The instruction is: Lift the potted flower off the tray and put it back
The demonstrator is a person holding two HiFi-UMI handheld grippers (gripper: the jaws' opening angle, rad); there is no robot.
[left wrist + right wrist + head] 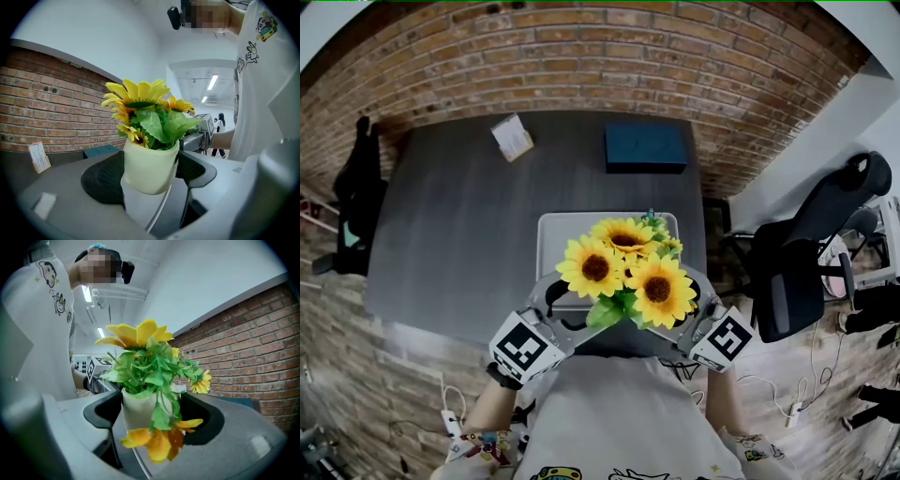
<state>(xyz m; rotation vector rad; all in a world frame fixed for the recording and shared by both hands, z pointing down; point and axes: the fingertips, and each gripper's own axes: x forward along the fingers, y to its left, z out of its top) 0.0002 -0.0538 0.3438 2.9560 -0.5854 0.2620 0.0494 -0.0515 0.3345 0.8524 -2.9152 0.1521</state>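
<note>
You are clamping the potted flower (623, 267) from both sides. Your left tool (151, 171) is gripping the pale pot between its dark pads, and your right tool (150, 416) is gripping it from the opposite side. The head view is showing the blooms hanging over the near edge of the tray (558, 230) on the counter (459, 234). Only the left gripper view is showing the pot's base hanging clear above the tray.
</note>
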